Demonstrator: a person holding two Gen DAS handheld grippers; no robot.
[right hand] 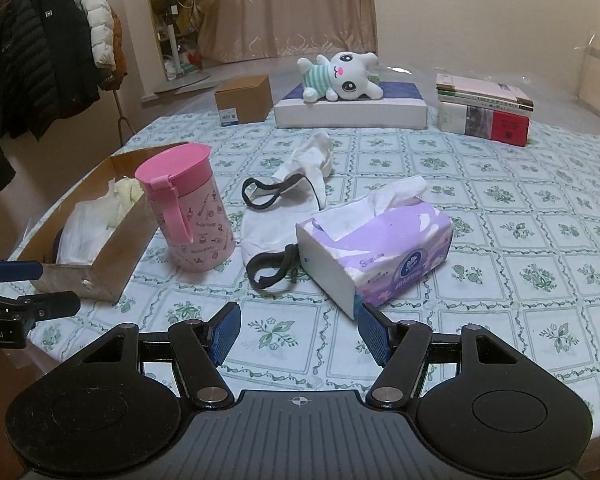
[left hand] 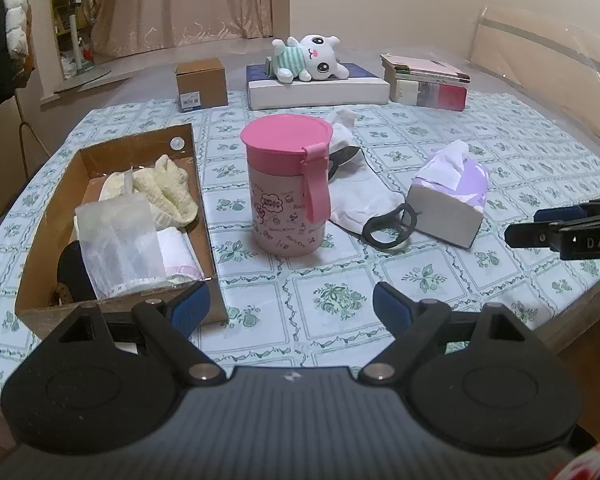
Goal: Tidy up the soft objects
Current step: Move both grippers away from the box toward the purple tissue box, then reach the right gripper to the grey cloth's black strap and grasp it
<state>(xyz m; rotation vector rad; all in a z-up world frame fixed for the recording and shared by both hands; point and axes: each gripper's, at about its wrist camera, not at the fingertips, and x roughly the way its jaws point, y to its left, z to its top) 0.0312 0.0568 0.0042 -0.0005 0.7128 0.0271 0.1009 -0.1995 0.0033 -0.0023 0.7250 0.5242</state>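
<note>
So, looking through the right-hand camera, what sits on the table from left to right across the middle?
Cardboard tray with soft cloths → pink lidded cup → white bag with black straps → purple tissue pack.

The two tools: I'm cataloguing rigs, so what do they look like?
Both match. The left tool and right tool have black linkage arms with silver pivot pins, round black side housings, a ribbed grey centre plate and blue ribbed pads. White lettering marks their sides. No cables or sleeves show.
</note>
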